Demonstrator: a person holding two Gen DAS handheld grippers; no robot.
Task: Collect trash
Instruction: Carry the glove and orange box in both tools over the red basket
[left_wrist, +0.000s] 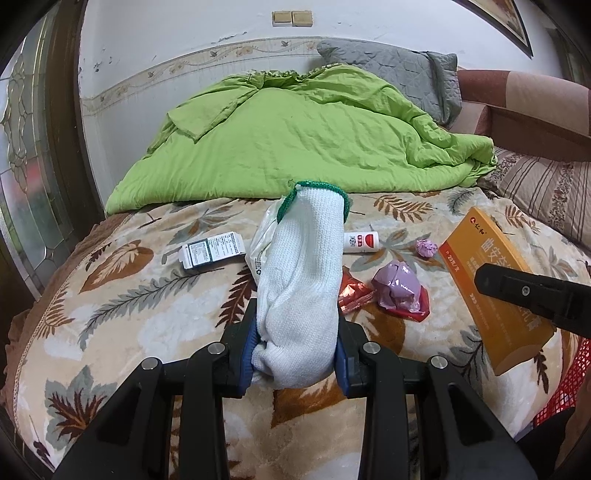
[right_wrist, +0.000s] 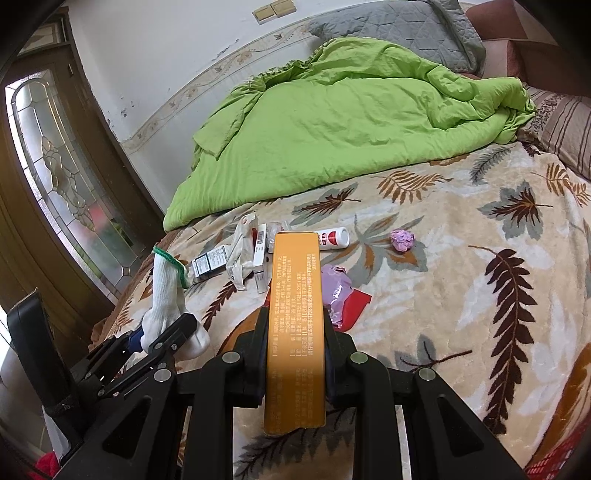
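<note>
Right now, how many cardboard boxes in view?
3. Orange box clamped in the right gripper; dark-printed box and white barcode box lie on the blanket. The glove may hide more.

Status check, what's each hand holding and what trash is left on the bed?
Left gripper shut on white glove. Right gripper shut on orange box. Wrappers, small bottle, paper ball remain on blanket.

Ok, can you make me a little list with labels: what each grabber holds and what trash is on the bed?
left gripper: shut on white glove
right gripper: shut on orange box
on the blanket: white bottle, small purple ball, purple wrapper, red wrapper, dark small box
behind: green quilt, grey pillow
</note>
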